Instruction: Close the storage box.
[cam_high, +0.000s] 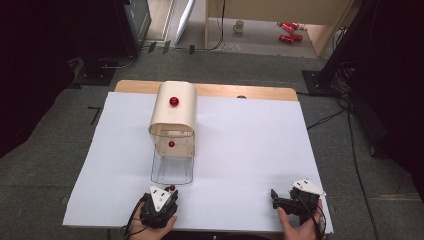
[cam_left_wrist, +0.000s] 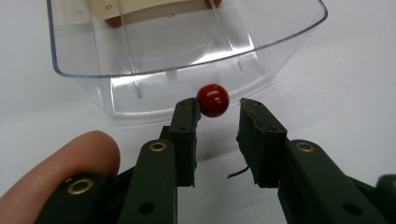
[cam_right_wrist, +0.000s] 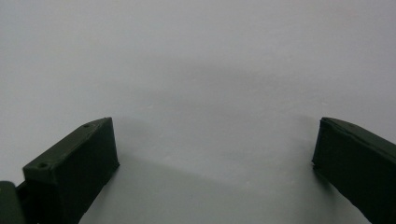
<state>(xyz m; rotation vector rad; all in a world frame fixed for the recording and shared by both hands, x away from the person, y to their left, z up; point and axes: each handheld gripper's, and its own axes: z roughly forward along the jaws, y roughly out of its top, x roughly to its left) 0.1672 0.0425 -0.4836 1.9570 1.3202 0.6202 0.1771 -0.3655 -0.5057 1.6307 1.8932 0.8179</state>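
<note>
A small, glossy, dark red ball (cam_left_wrist: 213, 100) sits on the white worktop (cam_high: 250, 150), near its front edge. It is round and smooth, with bright highlights on its upper surface. In the left gripper view it lies at the tips of the left claw (cam_left_wrist: 218, 109), touching the tip of one jaw, with a clear gap to the other. The claw is partly spread and not yet pinching the ball. In the high view the ball (cam_high: 172, 188) peeks out just past the left claw (cam_high: 167, 192), which a hand (cam_high: 152, 225) holds at the bottom edge.

Just beyond the ball stands a clear plastic tray (cam_left_wrist: 187, 60) with rounded corners; what shows of its inside holds nothing. In the high view the tray (cam_high: 172, 170) juts forward from under a cream, round-topped box (cam_high: 174, 112). One red ball (cam_high: 173, 101) rests on top of the box, and another red ball (cam_high: 171, 144) shows on its front face.

The right claw (cam_high: 274, 196) rests on the worktop well apart to the right, its jaws spread wide with only white surface between them (cam_right_wrist: 210, 140).
</note>
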